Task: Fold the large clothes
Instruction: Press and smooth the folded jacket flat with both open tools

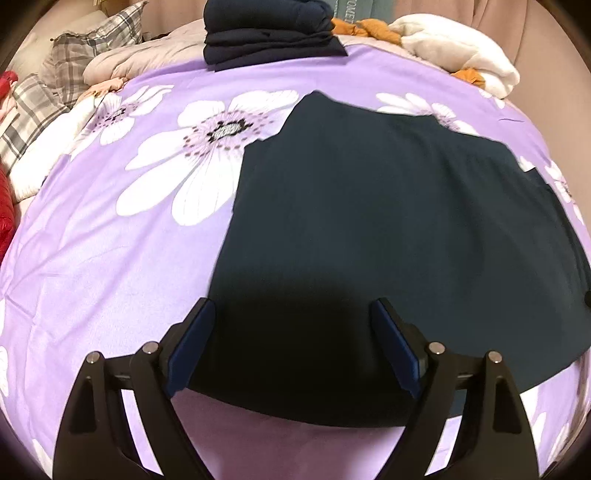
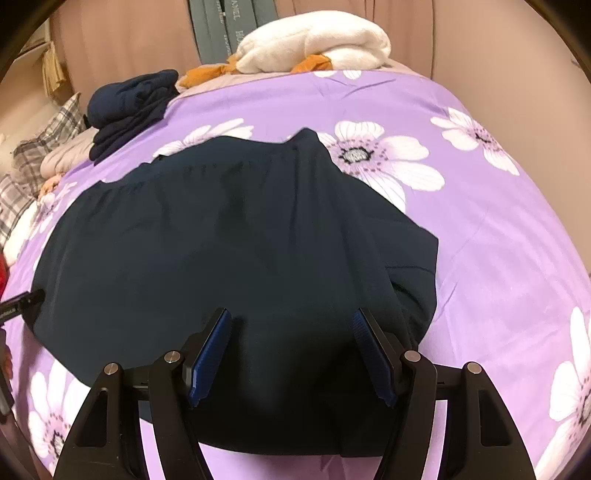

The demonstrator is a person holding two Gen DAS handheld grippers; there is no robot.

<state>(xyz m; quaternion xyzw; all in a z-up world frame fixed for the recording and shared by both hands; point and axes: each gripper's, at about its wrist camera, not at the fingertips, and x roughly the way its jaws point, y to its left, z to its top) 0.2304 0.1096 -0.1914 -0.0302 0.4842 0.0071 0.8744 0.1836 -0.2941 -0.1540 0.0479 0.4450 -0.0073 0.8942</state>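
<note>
Dark green garment [image 1: 388,229] is lying flat on the purple flowered bedsheet [image 1: 110,258]. Left tongs [image 1: 293,314] and right tongs [image 2: 291,321] both hang spread apart over its near hem, gripping nothing.

Each camera sits on one gripper and looks steeply down along its fingers, close to the bed. Both views share the dark garment [image 1: 388,221] [image 2: 229,240] and purple flowered cover [image 1: 110,258] [image 2: 498,240].

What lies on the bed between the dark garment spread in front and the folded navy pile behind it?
Only bare floral sheet lies between the dark garment and the navy pile. The left wrist view shows it best.
</note>
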